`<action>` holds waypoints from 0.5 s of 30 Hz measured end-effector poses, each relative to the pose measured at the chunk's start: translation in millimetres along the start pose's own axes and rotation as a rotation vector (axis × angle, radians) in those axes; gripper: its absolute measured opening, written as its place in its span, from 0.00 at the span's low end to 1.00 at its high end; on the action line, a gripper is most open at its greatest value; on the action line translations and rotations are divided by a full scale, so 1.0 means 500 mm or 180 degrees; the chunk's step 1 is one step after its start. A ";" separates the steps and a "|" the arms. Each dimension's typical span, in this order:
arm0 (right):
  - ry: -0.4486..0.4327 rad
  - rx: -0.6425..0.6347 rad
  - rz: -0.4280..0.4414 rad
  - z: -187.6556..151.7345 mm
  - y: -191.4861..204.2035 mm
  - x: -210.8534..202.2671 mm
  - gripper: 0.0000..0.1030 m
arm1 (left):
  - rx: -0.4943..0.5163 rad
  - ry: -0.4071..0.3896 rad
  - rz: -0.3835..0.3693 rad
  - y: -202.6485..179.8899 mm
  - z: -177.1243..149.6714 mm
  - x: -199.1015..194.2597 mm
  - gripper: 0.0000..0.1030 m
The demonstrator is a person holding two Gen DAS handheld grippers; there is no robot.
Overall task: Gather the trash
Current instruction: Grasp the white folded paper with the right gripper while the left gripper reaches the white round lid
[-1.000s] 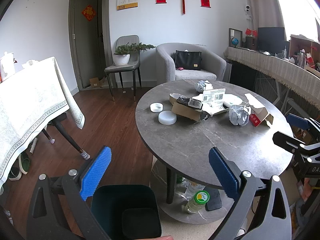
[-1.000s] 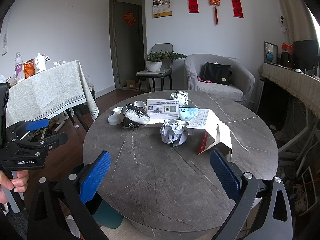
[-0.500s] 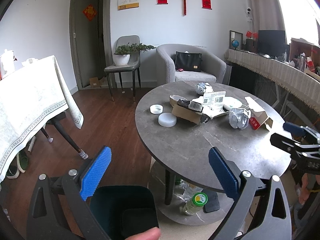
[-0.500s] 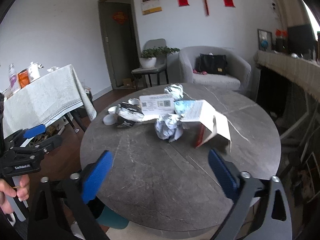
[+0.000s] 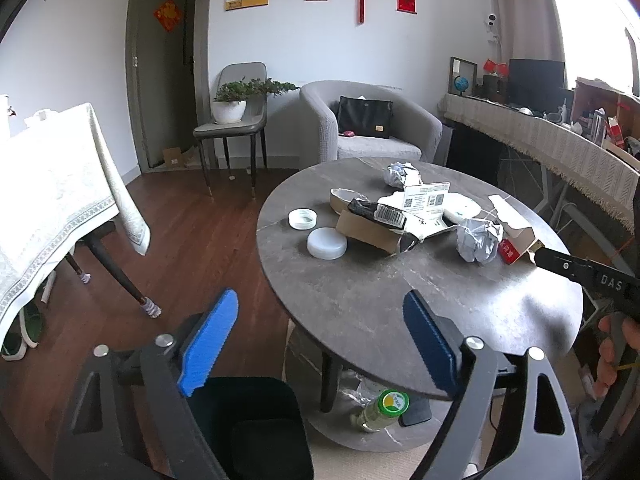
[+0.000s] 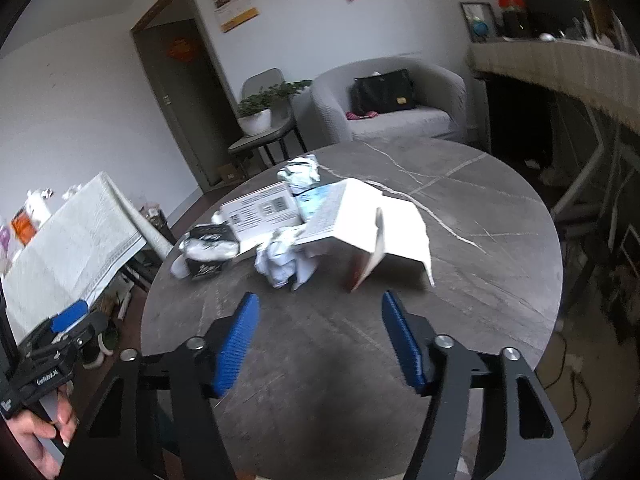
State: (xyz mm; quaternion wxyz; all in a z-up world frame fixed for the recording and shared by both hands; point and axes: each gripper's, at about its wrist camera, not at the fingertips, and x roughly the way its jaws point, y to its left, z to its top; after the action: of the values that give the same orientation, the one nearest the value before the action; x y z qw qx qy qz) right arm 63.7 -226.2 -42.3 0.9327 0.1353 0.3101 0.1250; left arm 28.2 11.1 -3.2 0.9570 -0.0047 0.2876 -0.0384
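Trash lies on a round grey table (image 5: 360, 288): a crumpled white paper ball (image 5: 478, 240) (image 6: 282, 262), a second ball (image 5: 396, 172) (image 6: 302, 172) at the far side, an open cardboard box (image 5: 372, 232), a folded white and red carton (image 6: 372, 228) (image 5: 516, 236), and two white lids (image 5: 326, 242). My left gripper (image 5: 320, 340) is open and empty, left of the table above a dark bin (image 5: 252, 428). My right gripper (image 6: 320, 336) is open and empty over the table's near part, short of the paper ball.
A bottle (image 5: 382, 408) lies on the table's lower shelf. A cloth-covered table (image 5: 52, 192) stands at the left, a grey chair with a plant (image 5: 234, 120) and an armchair (image 5: 372, 128) behind. A long counter (image 5: 560, 148) runs along the right.
My right gripper has moved forward over the table toward the trash and tilted down. My left gripper has moved slightly; its view has tilted down a little.
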 end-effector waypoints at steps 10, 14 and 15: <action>0.0135 0.0319 0.0029 0.027 -0.048 0.049 0.38 | -0.0011 0.0112 -0.0112 -0.008 0.016 0.048 0.72; 0.0171 0.0410 -0.0048 0.040 -0.055 0.065 0.31 | -0.0001 0.0151 -0.0151 -0.007 0.021 0.067 0.70; 0.0185 0.0443 -0.0066 0.041 -0.058 0.069 0.28 | -0.0003 0.0160 -0.0163 -0.006 0.022 0.071 0.70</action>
State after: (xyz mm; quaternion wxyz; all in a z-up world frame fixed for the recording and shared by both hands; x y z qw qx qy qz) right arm 107.7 -245.7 -54.8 0.9129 0.1929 0.3463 0.0973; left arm 63.4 5.3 -13.5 0.9481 -0.0116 0.3114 -0.0629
